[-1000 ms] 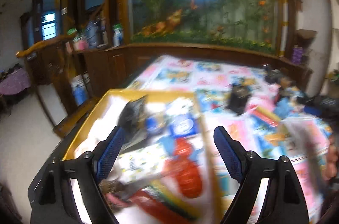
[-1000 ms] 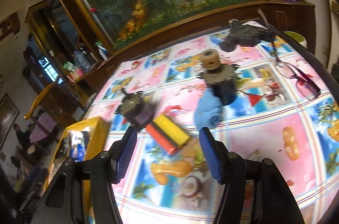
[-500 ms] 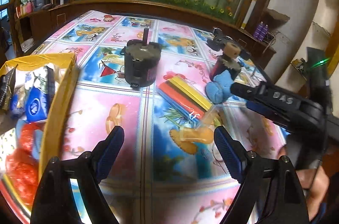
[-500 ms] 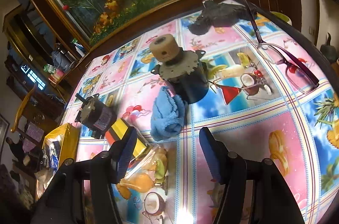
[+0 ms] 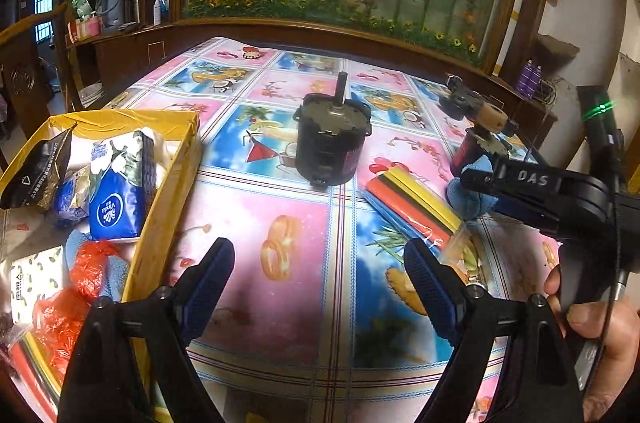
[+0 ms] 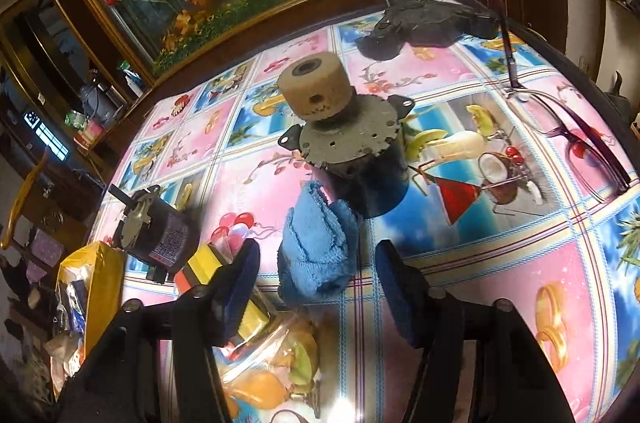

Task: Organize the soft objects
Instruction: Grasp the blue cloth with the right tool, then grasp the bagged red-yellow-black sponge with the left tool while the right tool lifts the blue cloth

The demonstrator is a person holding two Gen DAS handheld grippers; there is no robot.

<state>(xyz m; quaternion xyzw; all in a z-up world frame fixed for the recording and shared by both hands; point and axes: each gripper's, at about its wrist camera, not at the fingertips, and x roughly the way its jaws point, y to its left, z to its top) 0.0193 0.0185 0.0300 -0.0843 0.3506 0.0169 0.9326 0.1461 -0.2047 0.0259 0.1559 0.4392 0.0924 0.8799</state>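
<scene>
Right gripper: black frame, blue ribbed pads, jaws closing around the crumpled light-blue terry cloth. Cloth sits between the pads; can't see either pad pressing on it yet, small gaps show both sides. Cloth lies on the table, its far edge touching the base of the dark cylindrical motor with a grey toothed plate and tan pulley on top.

Left of the right gripper's left pad: flat sponge block with red, black and yellow stripes in clear wrap, partly hidden behind the pad. Just below it, a clear plastic bag lying flat on the cloth print. Further left, a second black motor with a thin shaft, tilted. Far right: purple-framed glasses, one arm sticking up. Far edge: dark lumpy object, can't tell what.

Left gripper: jaws wide apart, nothing between them, hovering over bare glossy tablecloth with pink and blue fruit-and-drink print. In this view the right gripper comes in from the right with a hand on its grip, tips at the blue cloth.

Left of the left gripper: yellow open cardboard box off the table edge, holding a blue-and-white tissue pack, a black foil pouch, red crinkled plastic and other soft packs.
</scene>
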